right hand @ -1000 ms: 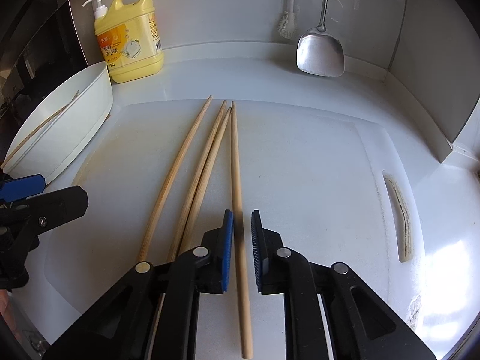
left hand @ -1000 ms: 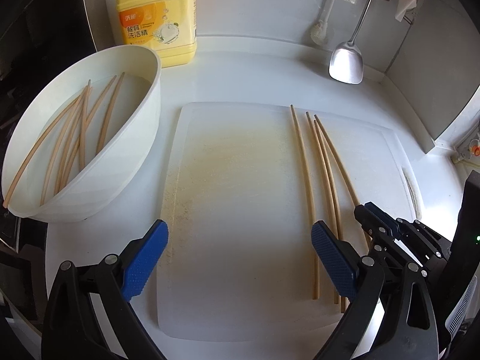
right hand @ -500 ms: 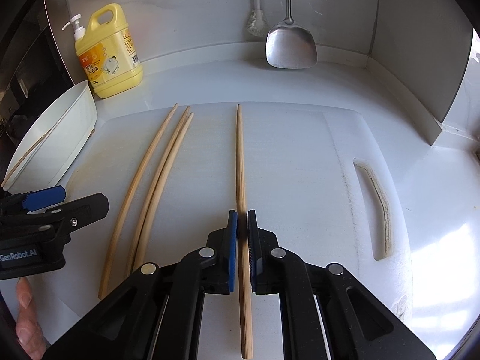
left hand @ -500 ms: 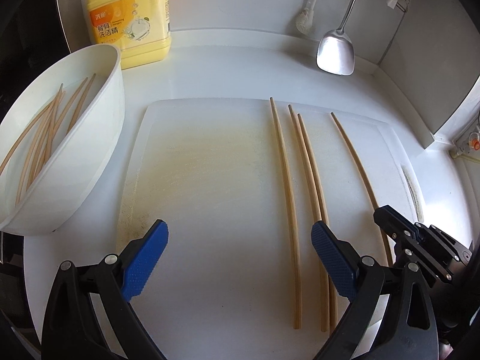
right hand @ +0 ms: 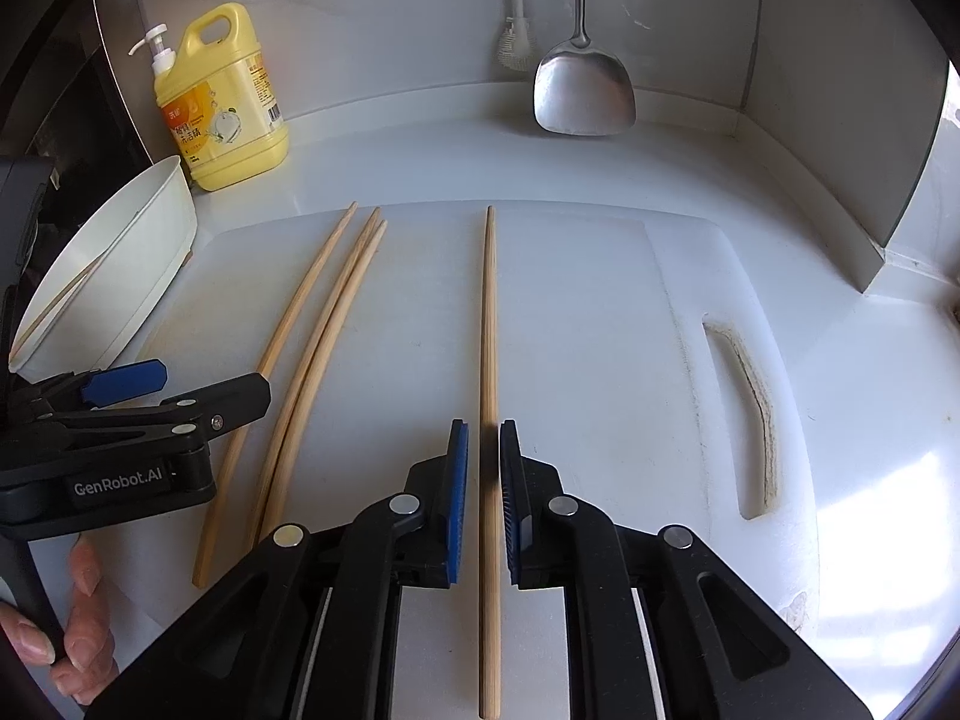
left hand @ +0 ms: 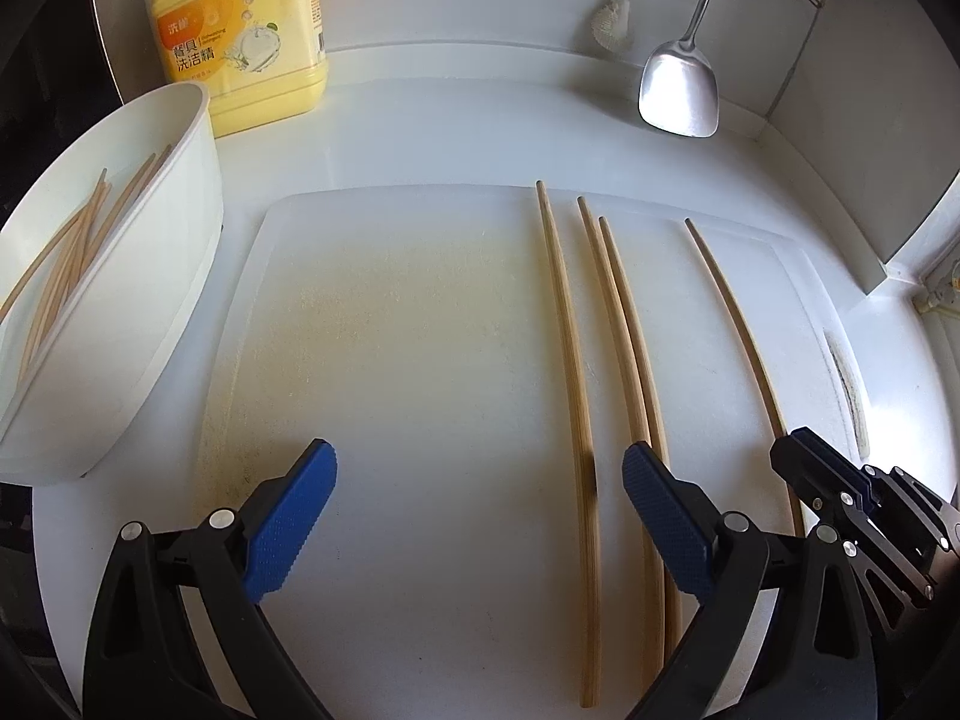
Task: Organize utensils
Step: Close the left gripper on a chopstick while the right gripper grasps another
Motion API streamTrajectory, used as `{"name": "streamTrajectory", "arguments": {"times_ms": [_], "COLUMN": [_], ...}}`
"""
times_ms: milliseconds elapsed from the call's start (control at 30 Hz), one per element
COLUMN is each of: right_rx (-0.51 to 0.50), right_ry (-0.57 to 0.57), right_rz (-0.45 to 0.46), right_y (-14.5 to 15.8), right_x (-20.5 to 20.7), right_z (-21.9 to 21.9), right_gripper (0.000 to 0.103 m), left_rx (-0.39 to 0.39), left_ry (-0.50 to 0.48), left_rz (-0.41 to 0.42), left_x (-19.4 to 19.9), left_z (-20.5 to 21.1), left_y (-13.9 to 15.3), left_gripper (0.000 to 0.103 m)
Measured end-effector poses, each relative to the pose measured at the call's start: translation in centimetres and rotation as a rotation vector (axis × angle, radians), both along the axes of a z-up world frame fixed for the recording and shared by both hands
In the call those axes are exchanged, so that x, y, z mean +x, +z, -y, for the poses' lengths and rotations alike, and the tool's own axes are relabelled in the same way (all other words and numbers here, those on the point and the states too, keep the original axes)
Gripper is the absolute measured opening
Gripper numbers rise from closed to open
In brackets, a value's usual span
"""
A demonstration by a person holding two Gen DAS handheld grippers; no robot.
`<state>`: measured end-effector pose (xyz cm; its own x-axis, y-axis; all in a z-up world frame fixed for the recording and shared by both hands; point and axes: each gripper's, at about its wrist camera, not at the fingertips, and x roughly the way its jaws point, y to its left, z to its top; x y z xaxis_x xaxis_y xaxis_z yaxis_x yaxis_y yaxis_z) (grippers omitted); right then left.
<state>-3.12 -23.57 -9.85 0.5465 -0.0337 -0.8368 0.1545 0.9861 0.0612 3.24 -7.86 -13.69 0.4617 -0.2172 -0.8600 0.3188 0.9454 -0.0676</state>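
Several bamboo chopsticks lie lengthwise on a white cutting board (left hand: pixel 390 330). One single chopstick (right hand: pixel 489 312) lies apart on the right, running between the blue pads of my right gripper (right hand: pixel 483 438). Its jaws are opening, with a thin gap on each side of the stick. Three more chopsticks (right hand: pixel 324 324) lie to the left. My left gripper (left hand: pixel 477 456) stands wide open low over the board, with the leftmost chopstick (left hand: pixel 570 360) between its fingers, untouched. A white bowl (left hand: pixel 168 300) at the left holds several more chopsticks (left hand: pixel 66 264).
A yellow dish-soap bottle (left hand: pixel 240 42) stands behind the bowl by the back wall. A metal spatula (left hand: pixel 678 90) and a brush hang at the back right. The board has a handle slot (right hand: pixel 750 408) on its right side. A person's hand (right hand: pixel 78 618) holds the left gripper.
The right gripper slid one chopstick to the right, away from the other three, and its pads have now parted from it. The left gripper moved right and lower over the board.
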Motion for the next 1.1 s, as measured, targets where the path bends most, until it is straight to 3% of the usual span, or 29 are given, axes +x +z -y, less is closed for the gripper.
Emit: {"name": "streamTrajectory", "arguments": {"times_ms": [67,267,467,567,733,800,867,1100], "right_rx": [-0.005,-0.036,-0.075,-0.085,-0.111,-0.111,-0.092,-0.022], "right_ry": [0.000,0.005,0.024,0.035,0.067,0.070,0.063,0.046], "right_rz": [0.000,-0.008,-0.014,-0.010,-0.003,-0.001,0.000,0.005], "right_y": [0.0,-0.2,-0.3,-0.4,-0.4,-0.5,-0.4,-0.3], "right_x": [0.1,0.6,1.3,1.4,1.1,0.9,0.8,0.4], "right_z": [0.0,0.0,-0.4,-0.5,-1.4,-1.5,-1.3,-0.7], "right_gripper": [0.022,0.022,0.023,0.022,0.010,0.007,0.006,0.006], "left_rx": [0.002,0.066,0.065,0.063,0.056,0.052,0.058,0.035], "left_ry": [0.002,-0.006,-0.006,-0.018,-0.044,-0.061,-0.073,-0.064], "left_rz": [0.006,0.043,0.049,0.063,0.089,0.096,0.092,0.060], "left_x": [0.1,0.4,0.8,0.6,-0.2,-0.5,-0.6,-1.0], "left_z": [0.1,1.1,1.4,1.7,2.3,2.5,2.9,2.3], "left_y": [0.0,-0.3,-0.2,0.0,0.4,0.6,0.7,0.9], "left_gripper": [0.095,0.095,0.090,0.080,0.055,0.027,0.009,0.007]}}
